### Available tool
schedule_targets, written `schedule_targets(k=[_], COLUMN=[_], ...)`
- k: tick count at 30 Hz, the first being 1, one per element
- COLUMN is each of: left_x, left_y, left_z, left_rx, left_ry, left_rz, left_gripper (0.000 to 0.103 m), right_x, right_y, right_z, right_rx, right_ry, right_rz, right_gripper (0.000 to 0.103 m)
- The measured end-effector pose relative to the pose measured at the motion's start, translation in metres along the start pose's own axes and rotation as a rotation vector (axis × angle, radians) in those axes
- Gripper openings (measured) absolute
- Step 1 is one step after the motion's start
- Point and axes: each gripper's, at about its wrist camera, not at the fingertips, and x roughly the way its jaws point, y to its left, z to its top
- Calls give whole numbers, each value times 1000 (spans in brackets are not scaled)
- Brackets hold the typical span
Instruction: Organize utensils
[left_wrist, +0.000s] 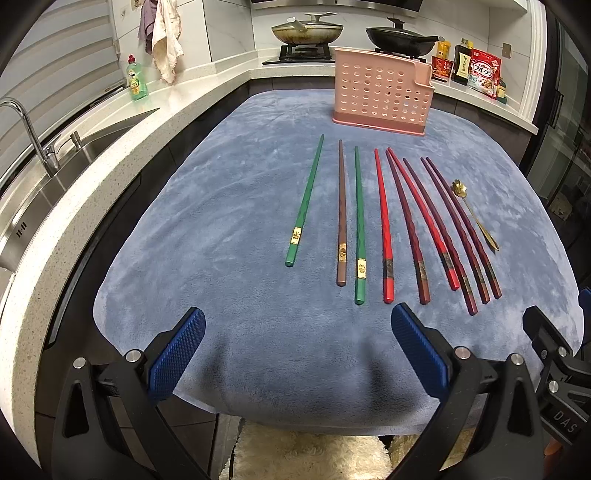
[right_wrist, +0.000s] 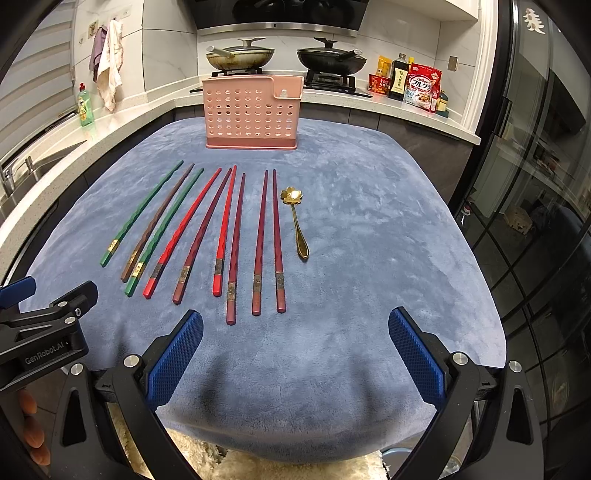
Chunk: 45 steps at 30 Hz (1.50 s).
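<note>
Only the left wrist view takes in the sink (left_wrist: 74, 155) and faucet (left_wrist: 33, 136), far left of the pink utensil holder (left_wrist: 382, 96); only the right wrist view shows the dark glass door (right_wrist: 535, 184) to the holder's right. Each view also catches the other tool at its edge: the right hand-held gripper (left_wrist: 554, 354) in the left view, the left hand-held gripper (right_wrist: 48, 314) in the right view.

The holder stands upright at the far end of the blue cloth (right_wrist: 369, 258) that covers the surface. In front of it, nearer the cameras, nine chopsticks lie side by side, tips toward the holder: two green chopsticks (right_wrist: 142, 218), a brown chopstick (right_wrist: 157, 223), two bright red chopsticks (right_wrist: 184, 232) and four dark red chopsticks (right_wrist: 266, 240). Just right of them lies a gold spoon (right_wrist: 295, 221), its flower-shaped bowl toward the holder.

Both hand-held grippers hover over the near edge of the cloth, jaws wide apart and holding nothing. The cloth to the right of the spoon is bare out to its edge, as is the strip between the chopstick tips and the holder.

Behind the holder, two lidded pans (right_wrist: 240, 55) sit on a stove, with bottles and food packets (right_wrist: 410, 85) to their right; a green dish-soap bottle (right_wrist: 85, 107) stands on the counter to its left.
</note>
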Motion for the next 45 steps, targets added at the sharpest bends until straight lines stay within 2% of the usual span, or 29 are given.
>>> schedule_targets(k=[19,28,41,45], left_x=[2,8,57,73], left_y=[0,2,40,39], left_z=[-1,0,28,33], left_rx=[-1,-20,-99,-88], left_ry=[6,24,68,77], left_rz=[-3,-30,-11,-23], left_gripper=[96,96,95,87], right_x=[0,7,34,44], right_y=[0,0,-11,-13], right_z=[0,1,8,15], right_rx=[5,16,43,46], right_ry=[0,14,49,54], right_rz=[1,11,15,14], right_gripper=[96,96,96,96])
